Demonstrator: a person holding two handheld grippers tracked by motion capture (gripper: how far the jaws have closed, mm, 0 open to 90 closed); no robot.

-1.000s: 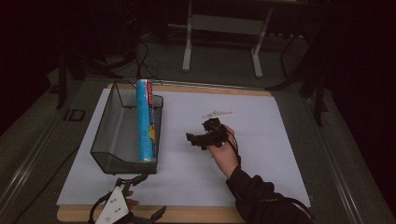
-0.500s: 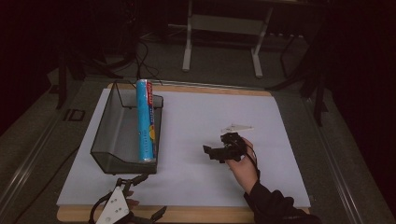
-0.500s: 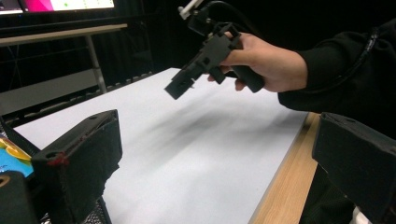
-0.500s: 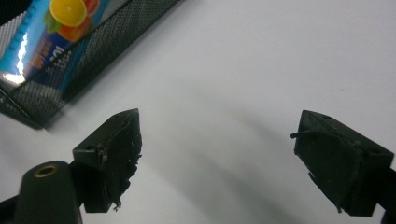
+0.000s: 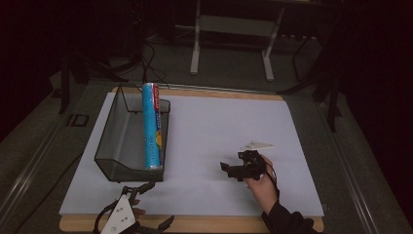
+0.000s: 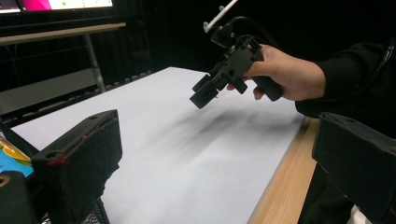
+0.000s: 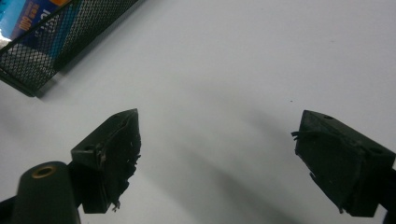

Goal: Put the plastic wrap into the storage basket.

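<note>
Item: blue tube (image 5: 152, 127), lying in the black mesh tray (image 5: 113, 157) at the left of the white sheet (image 5: 214, 122). Position — along the tray's right wall, touching it, resting on the mesh rather than standing. Long axis runs from the near side of the table toward the far side, almost in line with the tray's long wall; the end bearing red print points away from the person, the plain blue end sits at the tray's near corner. Right gripper (image 5: 234, 170): a second ago it hovered further up the sheet, closer to the tube's middle; it has since drawn back toward the person and a little to the right, and now hangs above bare paper, well apart from the tray. Its jaws have just been opening slightly further — they stand wide, with nothing between them in the right gripper view but the white sheet. Judged meaning: the tube looks already placed and released, and the right hand is retiring from it, so the placing step appears done. Left gripper (image 5: 141, 187): at the near table edge, just before the tray's near corner, unmoved; its jaws stand apart and empty in the left gripper view.
</note>
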